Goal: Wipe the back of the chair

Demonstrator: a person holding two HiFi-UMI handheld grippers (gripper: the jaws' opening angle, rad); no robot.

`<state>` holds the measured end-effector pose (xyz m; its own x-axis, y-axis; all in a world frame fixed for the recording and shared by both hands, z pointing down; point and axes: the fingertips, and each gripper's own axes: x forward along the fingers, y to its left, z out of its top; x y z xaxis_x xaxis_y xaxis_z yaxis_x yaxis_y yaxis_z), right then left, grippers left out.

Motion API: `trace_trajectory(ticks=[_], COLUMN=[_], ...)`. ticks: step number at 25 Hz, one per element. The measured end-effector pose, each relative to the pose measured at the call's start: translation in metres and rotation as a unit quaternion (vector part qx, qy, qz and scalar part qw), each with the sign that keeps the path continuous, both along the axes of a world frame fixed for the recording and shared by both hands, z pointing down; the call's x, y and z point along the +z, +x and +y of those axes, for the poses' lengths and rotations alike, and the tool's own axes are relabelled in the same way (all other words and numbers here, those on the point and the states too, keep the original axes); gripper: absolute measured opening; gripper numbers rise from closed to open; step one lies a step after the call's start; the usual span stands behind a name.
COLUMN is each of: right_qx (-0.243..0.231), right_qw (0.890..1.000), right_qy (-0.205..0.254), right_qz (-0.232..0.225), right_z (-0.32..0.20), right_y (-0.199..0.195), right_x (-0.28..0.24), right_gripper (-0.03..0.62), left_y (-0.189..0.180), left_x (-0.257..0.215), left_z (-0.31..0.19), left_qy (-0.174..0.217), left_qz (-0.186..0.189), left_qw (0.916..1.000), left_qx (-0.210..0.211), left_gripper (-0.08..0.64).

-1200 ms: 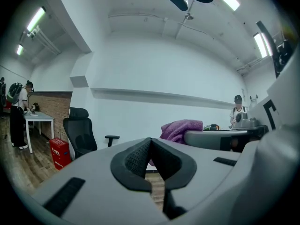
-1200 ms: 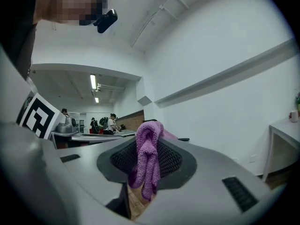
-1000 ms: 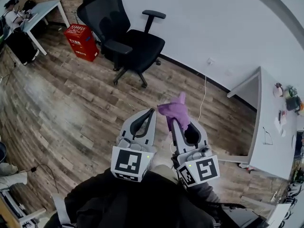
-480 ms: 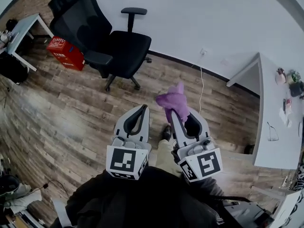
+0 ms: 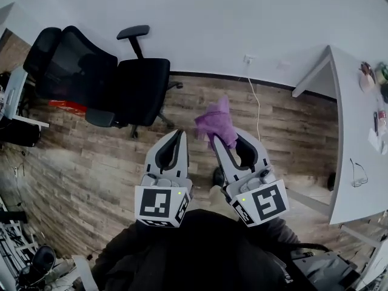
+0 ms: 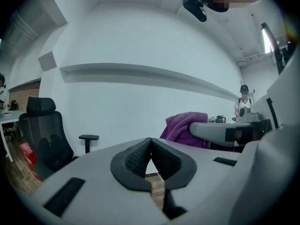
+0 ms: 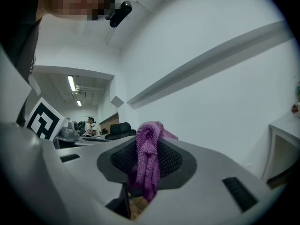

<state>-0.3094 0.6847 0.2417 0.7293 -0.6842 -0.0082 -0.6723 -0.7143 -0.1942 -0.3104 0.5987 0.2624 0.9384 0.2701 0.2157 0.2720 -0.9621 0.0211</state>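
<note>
The jaws of my right gripper (image 5: pixel 213 143) are clamped tight on the purple cloth (image 7: pixel 147 165); a fold is bunched between the pads and the rest flops past the tips. On my left gripper (image 6: pixel 151 143) the jaws are pressed together with nothing in them. In the head view the black chair (image 5: pixel 115 86) stands at about ten o'clock from my grippers, well apart, its back (image 5: pixel 66 65) turned toward nine o'clock. I judge this is the approach, with the cloth not yet on the chair. Next I need to close in and lay the cloth on the back.
</note>
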Motion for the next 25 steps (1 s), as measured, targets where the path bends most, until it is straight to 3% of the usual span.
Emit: trace_trajectory(ticks=[6,15,25], right_qx=[-0.001,-0.028,-0.053], right_qw=[1.0,1.0,0.998], right_qy=[0.007,-0.002,-0.012], right_qz=[0.003,0.009,-0.035], right_z=[0.021,-0.006,-0.068], right_y=[0.066,0.154,0.288], right_x=[-0.005,0.004,0.036], right_gripper=[0.1,0.1,0.1], left_y=[0.064,0.147,0.278], left_x=[-0.008,0.003,0.038], left_z=[0.009,-0.021,-0.084], left_qy=[0.007,0.0,-0.01], left_qz=[0.008,0.014,-0.03], left_qw=[0.9998,0.999,0.9971], left_qx=[-0.013,-0.043,-0.07], left_gripper=[0.009,0.009,0.009])
